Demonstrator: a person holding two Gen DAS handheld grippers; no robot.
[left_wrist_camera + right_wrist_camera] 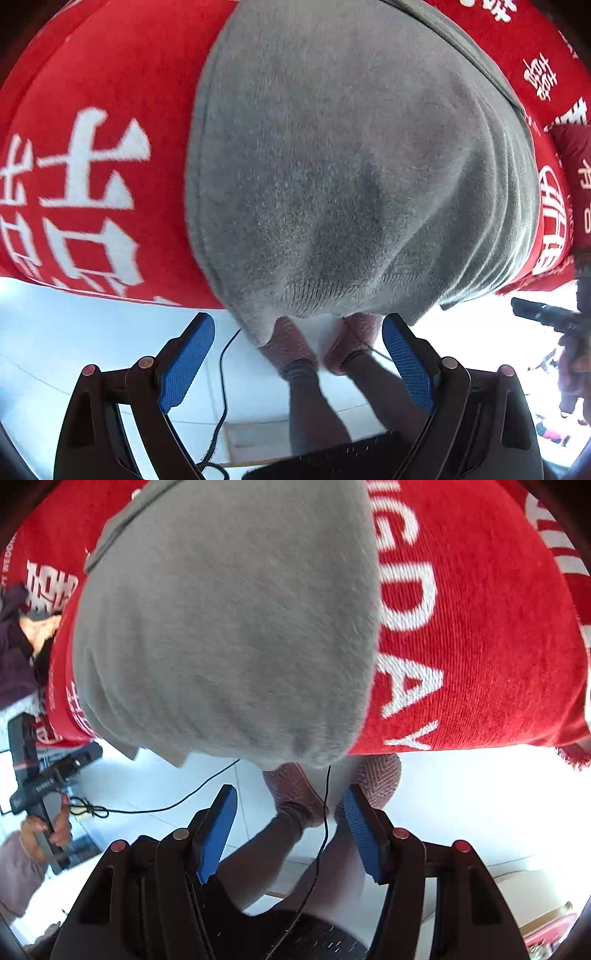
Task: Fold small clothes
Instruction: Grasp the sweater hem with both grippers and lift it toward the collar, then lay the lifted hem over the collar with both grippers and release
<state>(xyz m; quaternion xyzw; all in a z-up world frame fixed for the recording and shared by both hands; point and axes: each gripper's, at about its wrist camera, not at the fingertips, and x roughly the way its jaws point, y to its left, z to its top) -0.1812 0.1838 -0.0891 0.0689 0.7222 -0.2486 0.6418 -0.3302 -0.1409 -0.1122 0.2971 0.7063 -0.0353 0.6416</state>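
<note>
The soft grey fleece garment [332, 177] lies spread on a red woven cloth with white lettering [96, 122] that covers the bench, its rounded edge hanging just ahead of both claws. The left claw [299, 365] stands apart with nothing between its blue ribbed pads [188, 362], the garment just beyond its tips. The right claw [291, 830] is likewise apart and empty, a thin black cable [325, 812] and the person's pink knitted slippers [295, 794] on the white tiled floor [461, 805] showing between and beyond its fingers.
</note>
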